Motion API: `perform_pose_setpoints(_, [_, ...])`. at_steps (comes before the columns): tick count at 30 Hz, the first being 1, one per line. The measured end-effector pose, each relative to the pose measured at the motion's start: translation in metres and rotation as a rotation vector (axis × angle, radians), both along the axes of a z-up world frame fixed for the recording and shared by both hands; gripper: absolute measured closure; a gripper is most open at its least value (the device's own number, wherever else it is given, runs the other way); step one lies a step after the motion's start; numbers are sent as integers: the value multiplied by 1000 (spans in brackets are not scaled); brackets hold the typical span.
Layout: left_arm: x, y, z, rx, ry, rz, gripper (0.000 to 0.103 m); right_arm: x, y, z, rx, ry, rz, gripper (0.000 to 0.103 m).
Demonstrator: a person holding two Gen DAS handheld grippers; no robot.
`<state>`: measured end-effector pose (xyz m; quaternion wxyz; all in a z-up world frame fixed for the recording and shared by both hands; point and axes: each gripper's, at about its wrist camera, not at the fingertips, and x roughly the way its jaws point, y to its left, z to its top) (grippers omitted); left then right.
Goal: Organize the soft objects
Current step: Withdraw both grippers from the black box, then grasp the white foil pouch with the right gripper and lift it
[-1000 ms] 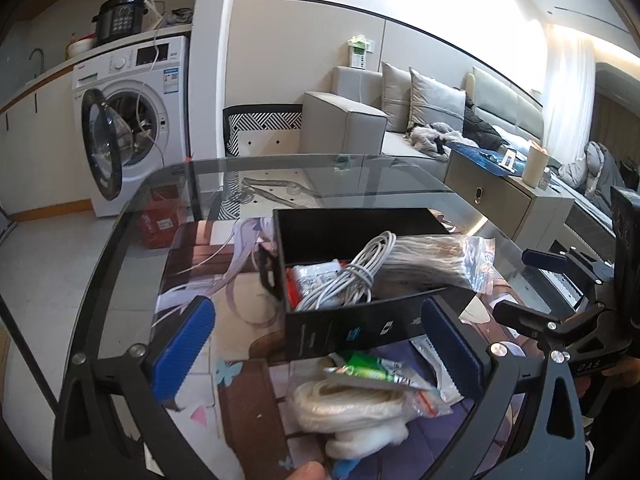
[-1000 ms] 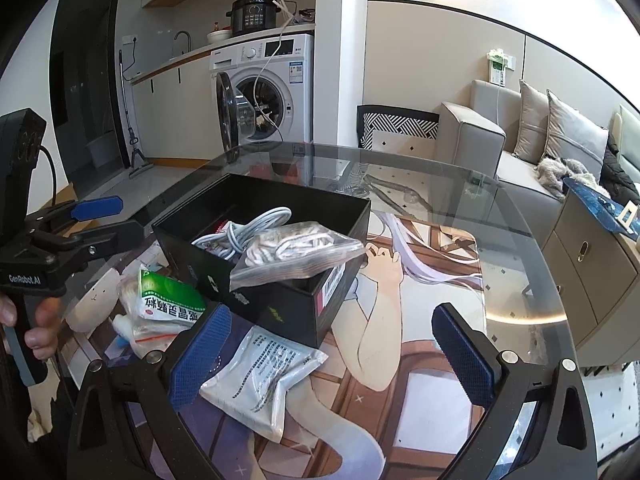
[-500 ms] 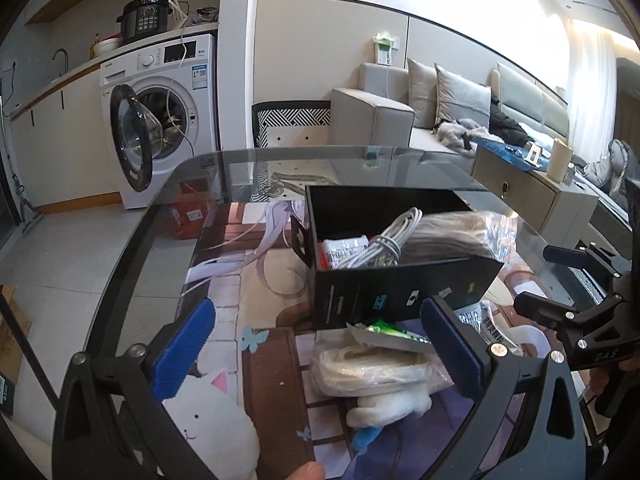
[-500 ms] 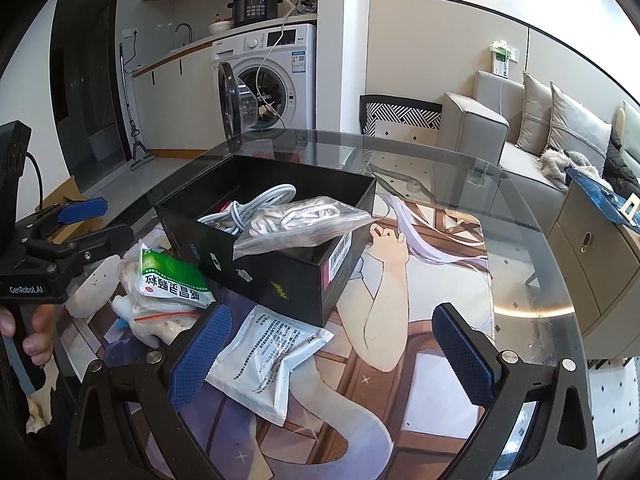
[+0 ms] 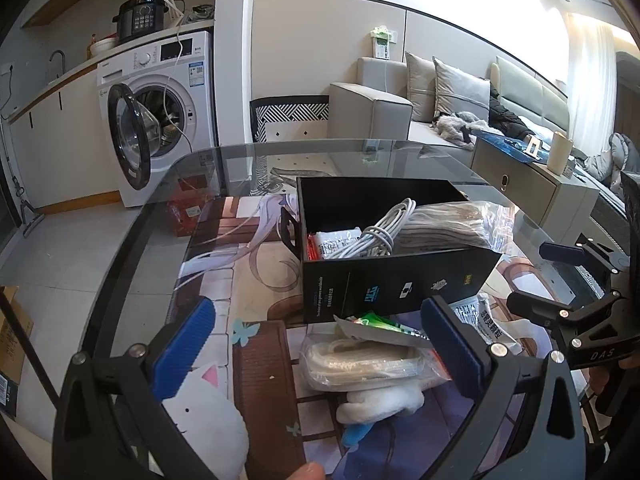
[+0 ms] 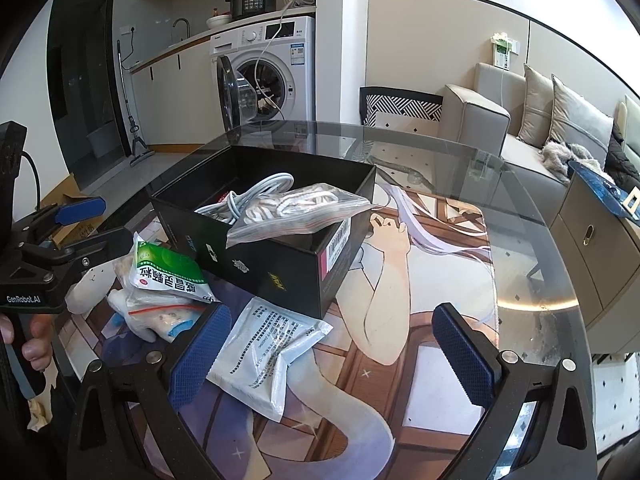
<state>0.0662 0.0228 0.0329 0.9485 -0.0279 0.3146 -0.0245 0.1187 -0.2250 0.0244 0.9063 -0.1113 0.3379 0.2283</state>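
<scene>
A black box (image 5: pixel 396 286) (image 6: pixel 280 272) stands on the glass table and holds a coiled white cable (image 5: pixel 376 232), a clear bag of cord (image 6: pixel 300 212) and a small packet. In front of it lie a bagged white rope (image 5: pixel 368 364), a green-and-white medicine pouch (image 6: pixel 168 272), a white sachet (image 6: pixel 268 348) and a white plush toy (image 5: pixel 208 420). My left gripper (image 5: pixel 316 348) is open and empty above the bagged rope. My right gripper (image 6: pixel 328 352) is open and empty over the white sachet.
The round glass table (image 6: pixel 532 216) carries an anime-print mat (image 6: pixel 420 280). A washing machine (image 5: pixel 160 116) with its door open stands behind, a grey sofa (image 5: pixel 440 96) to the right. A cardboard box (image 5: pixel 12 344) sits on the floor at left.
My left gripper has pulled back and left from the box, bringing the white plush toy into view at lower left. My right gripper has shifted slightly; both stay open.
</scene>
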Motion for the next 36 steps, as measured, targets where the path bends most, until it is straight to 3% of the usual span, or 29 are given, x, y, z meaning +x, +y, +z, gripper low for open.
perform_pose_setpoints(17, [5, 0, -7, -38, 38, -30, 0, 8, 5, -23, -5, 109, 19, 1])
perform_pose_setpoints(36, [5, -12, -11, -11, 60, -92, 0, 1, 37, -47, -52, 178, 34, 1])
